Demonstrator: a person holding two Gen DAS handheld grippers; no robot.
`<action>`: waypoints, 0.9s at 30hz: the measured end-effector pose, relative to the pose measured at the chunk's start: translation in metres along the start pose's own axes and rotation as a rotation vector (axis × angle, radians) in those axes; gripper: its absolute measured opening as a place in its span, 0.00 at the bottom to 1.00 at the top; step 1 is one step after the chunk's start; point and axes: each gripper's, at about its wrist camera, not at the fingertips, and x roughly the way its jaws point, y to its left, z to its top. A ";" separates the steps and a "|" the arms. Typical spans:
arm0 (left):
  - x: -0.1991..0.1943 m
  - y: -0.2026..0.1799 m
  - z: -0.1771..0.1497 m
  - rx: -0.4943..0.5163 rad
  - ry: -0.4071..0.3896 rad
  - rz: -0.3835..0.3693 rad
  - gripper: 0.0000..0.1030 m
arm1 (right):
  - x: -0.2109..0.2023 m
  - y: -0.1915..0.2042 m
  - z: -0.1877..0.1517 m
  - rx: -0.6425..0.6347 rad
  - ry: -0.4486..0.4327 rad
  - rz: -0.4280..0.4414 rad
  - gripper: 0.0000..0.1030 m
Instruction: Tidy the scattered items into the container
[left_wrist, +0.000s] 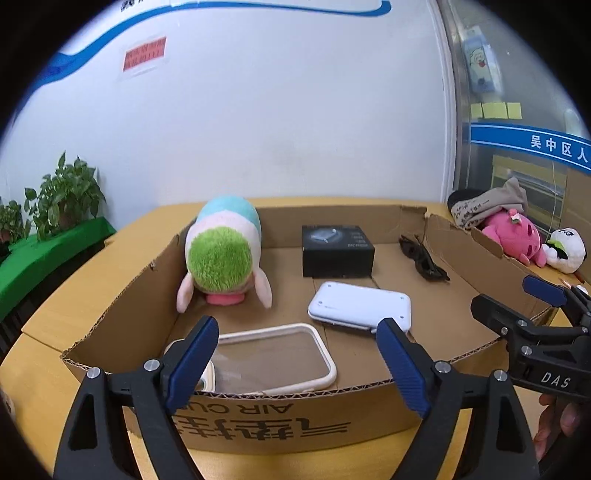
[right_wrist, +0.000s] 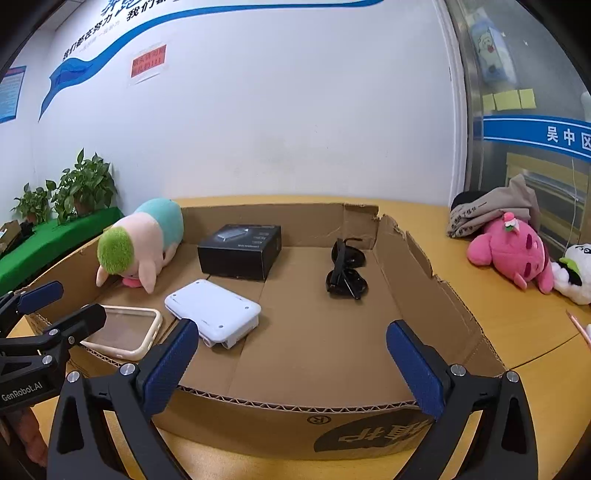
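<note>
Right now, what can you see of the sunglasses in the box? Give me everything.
The sunglasses are black, with dark lenses and a glossy, plastic-looking frame. They lie on the floor of the cardboard box, in its right part near the torn right wall. The temples look folded or partly folded. Only the box floor touches them; the black box and white device lie apart, to their left. Neither hand-held gripper is near.

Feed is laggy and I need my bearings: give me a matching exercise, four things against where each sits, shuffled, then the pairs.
Things:
1. green-faced plush
2. sunglasses
3. pink plush
4. black box

Places:
A. on the table, outside the carton
B. against the carton's left wall
C. near the carton's right wall
D. back middle of the carton

Pairs: 1-B, 2-C, 3-A, 4-D
</note>
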 end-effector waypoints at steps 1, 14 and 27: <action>0.000 0.001 0.001 -0.001 0.001 0.002 0.86 | 0.000 -0.001 0.000 -0.001 0.000 0.003 1.00; 0.003 0.004 0.002 -0.007 0.011 0.035 0.99 | 0.000 0.000 -0.001 -0.003 0.006 0.014 1.00; 0.004 0.006 0.002 -0.005 0.013 0.033 0.99 | 0.000 0.000 -0.001 -0.003 0.005 0.015 1.00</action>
